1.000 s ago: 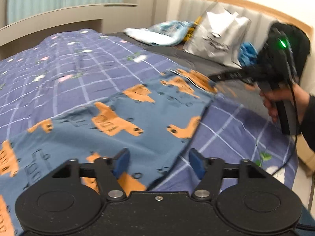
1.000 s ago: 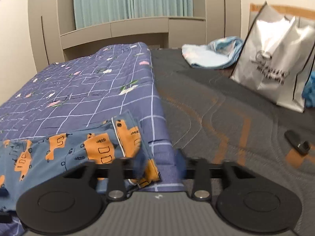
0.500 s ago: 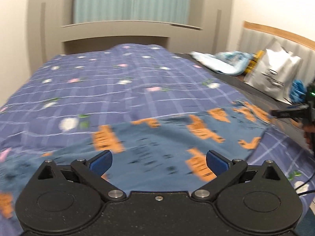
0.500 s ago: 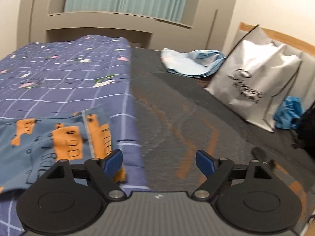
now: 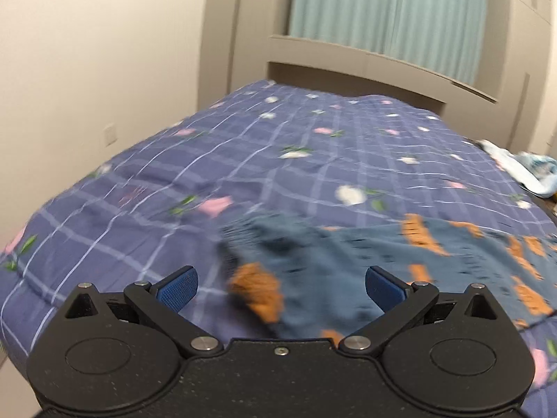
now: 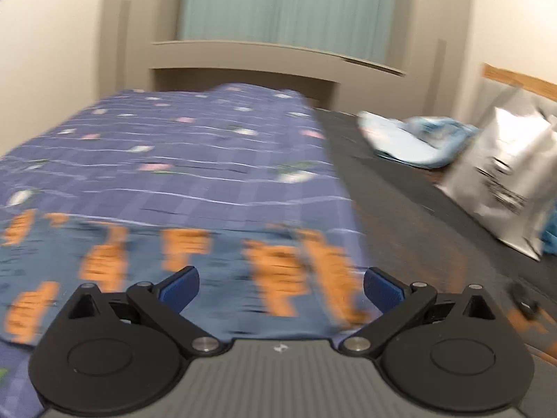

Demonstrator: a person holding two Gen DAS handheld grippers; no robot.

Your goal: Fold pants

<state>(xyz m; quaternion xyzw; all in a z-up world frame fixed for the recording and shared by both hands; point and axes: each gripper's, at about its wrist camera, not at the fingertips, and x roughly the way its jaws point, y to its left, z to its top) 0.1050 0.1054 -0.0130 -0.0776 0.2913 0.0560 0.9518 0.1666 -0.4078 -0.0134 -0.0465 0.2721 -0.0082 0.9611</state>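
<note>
With the left gripper (image 5: 281,289) gaping and the right gripper (image 6: 281,289) opening, both empty above the pants (image 5: 383,268), a grab may snag the quilt (image 5: 278,160) beneath.

soft cloth pants (image 5: 348,271), matt quilt (image 5: 243,160), glossy bag (image 6: 511,174)

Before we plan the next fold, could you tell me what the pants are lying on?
The pants lie spread on a purple checked floral quilt, which shows around them. Whatever is beneath the pants themselves is covered and cannot be seen.
</note>
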